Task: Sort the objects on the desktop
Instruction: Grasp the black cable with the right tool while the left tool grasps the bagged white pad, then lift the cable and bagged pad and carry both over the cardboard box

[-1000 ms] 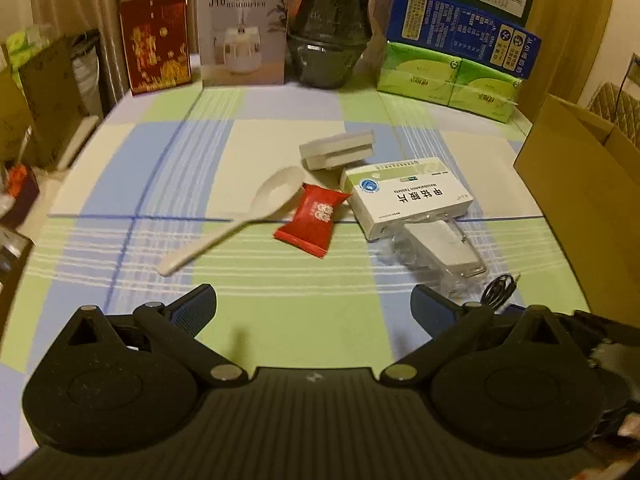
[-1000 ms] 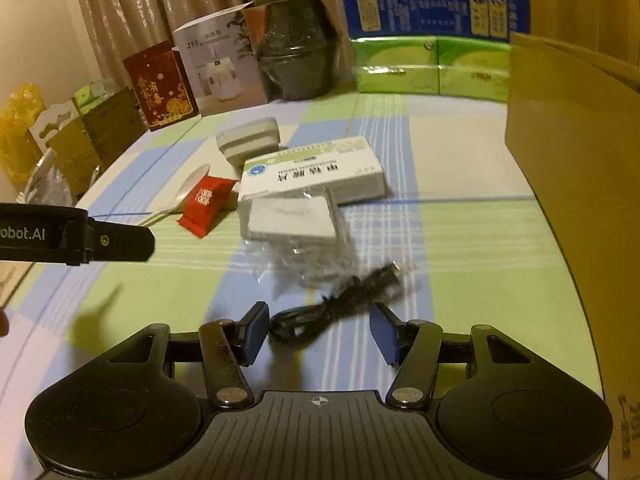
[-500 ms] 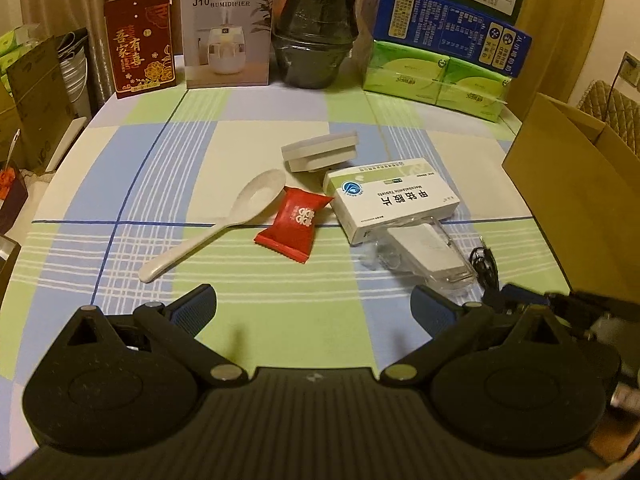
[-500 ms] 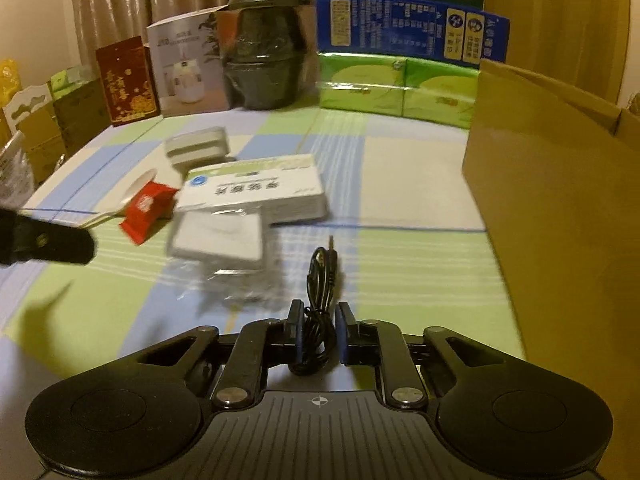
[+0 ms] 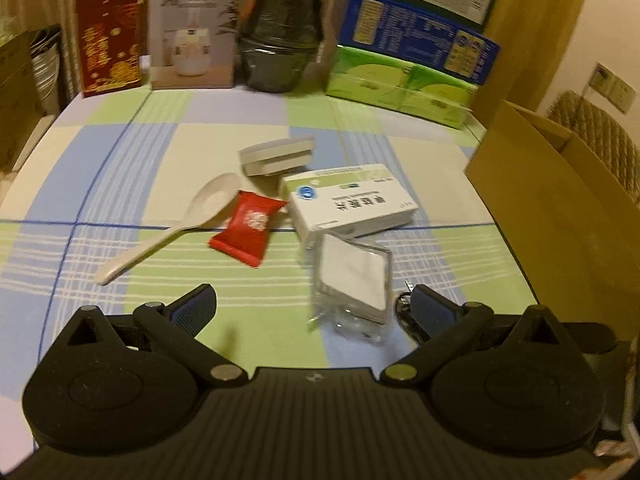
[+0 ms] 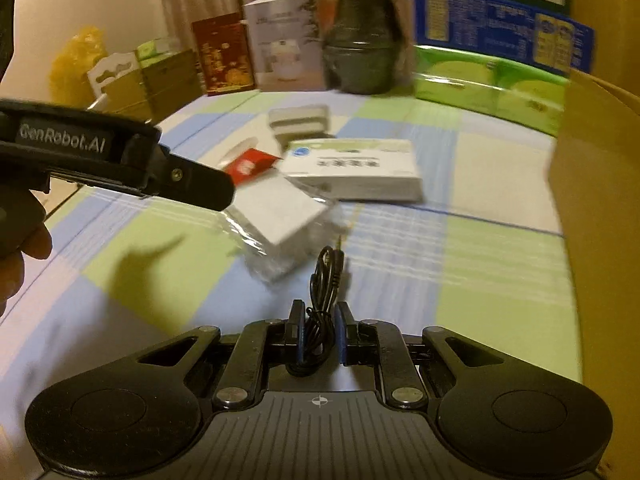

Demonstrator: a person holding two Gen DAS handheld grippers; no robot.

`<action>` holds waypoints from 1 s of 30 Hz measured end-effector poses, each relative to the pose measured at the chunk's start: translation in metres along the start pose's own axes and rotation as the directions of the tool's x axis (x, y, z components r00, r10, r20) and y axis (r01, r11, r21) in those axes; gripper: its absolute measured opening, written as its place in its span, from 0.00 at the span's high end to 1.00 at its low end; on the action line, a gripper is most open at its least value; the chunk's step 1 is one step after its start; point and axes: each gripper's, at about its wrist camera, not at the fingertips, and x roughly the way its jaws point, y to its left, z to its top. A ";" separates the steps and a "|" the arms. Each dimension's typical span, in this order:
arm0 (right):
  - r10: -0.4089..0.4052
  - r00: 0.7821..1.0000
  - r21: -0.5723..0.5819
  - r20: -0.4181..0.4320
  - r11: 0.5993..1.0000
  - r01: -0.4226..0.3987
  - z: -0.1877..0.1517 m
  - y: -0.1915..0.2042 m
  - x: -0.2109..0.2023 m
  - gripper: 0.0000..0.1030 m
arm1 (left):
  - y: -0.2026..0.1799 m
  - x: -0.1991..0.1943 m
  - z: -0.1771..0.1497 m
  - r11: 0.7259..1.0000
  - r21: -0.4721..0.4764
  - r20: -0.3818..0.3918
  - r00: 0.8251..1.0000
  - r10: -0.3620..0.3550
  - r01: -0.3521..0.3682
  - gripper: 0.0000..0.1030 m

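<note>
My right gripper (image 6: 319, 334) is shut on a coiled black cable (image 6: 325, 276), whose plug points forward above the tablecloth. Ahead of it lie a white item in a clear bag (image 6: 280, 220), a white and green medicine box (image 6: 352, 168), a red candy packet (image 6: 248, 166) and a grey stacked block (image 6: 298, 122). My left gripper (image 5: 314, 310) is open and holds nothing. It hovers just short of the clear bag (image 5: 352, 280). Beyond it lie the medicine box (image 5: 352, 204), the red packet (image 5: 248, 228), a white spoon (image 5: 180, 224) and the grey block (image 5: 278, 156).
A brown cardboard box (image 5: 560, 208) stands at the right edge of the table, also in the right wrist view (image 6: 600, 200). Along the back stand a red box (image 5: 110, 40), a humidifier box (image 5: 192, 28), a dark wrapped pot (image 5: 280, 40) and green tissue packs (image 5: 404, 84).
The right gripper has lifted the black cable off the table and swung left. The left gripper has moved forward and right, nearer the clear bag. The left gripper stays open.
</note>
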 end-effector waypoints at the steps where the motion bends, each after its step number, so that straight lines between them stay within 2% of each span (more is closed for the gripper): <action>1: -0.026 1.000 0.011 -0.001 1.000 0.026 -0.002 -0.005 -0.003 0.89 | -0.003 0.003 0.000 1.000 0.019 -0.001 1.000 -0.002 0.002 0.01; 4: -0.082 0.997 0.055 -0.008 0.995 0.082 -0.002 -0.022 -0.009 0.88 | -0.017 0.017 -0.003 0.994 0.111 -0.008 1.000 0.001 -0.001 0.02; 7: -0.105 0.994 0.082 -0.003 0.991 0.105 -0.003 -0.034 -0.014 0.88 | -0.027 0.034 -0.008 0.981 0.195 -0.019 1.000 -0.007 0.010 0.05; 12: -0.116 0.993 0.069 0.017 0.991 0.115 -0.007 -0.036 -0.015 0.88 | -0.034 0.058 -0.015 0.973 0.231 -0.046 0.999 -0.020 0.030 0.27; 15: -0.115 0.993 0.058 0.021 0.992 0.113 -0.008 -0.037 -0.012 0.86 | -0.034 0.063 -0.017 0.975 0.223 -0.045 0.999 -0.009 0.019 0.45; 17: -0.122 0.992 0.046 0.025 0.992 0.120 -0.008 -0.036 -0.010 0.80 | -0.035 0.063 -0.017 0.976 0.218 -0.037 0.999 -0.004 0.012 0.51; 19: -0.128 0.991 0.040 0.028 0.991 0.126 -0.008 -0.036 -0.008 0.63 | -0.035 0.062 -0.018 0.977 0.211 -0.033 0.999 -0.003 0.010 0.56; 21: -0.132 0.991 0.043 0.032 0.991 0.130 -0.007 -0.036 -0.006 0.59 | -0.035 0.061 -0.018 0.978 0.208 -0.032 0.999 -0.001 0.008 0.61; 23: -0.141 0.989 0.037 0.039 0.989 0.140 -0.006 -0.036 -0.003 0.59 | -0.035 0.060 -0.018 0.979 0.202 -0.040 0.999 0.000 0.008 0.70; 29: -0.162 0.985 0.033 0.066 0.987 0.160 -0.004 -0.036 0.005 0.59 | -0.035 0.057 -0.020 0.980 0.197 -0.043 0.999 0.010 -0.001 0.70; 30: -0.164 0.984 0.030 0.070 0.986 0.163 -0.004 -0.036 0.005 0.65 | -0.035 0.057 -0.020 0.981 0.196 -0.043 0.999 0.010 -0.001 0.70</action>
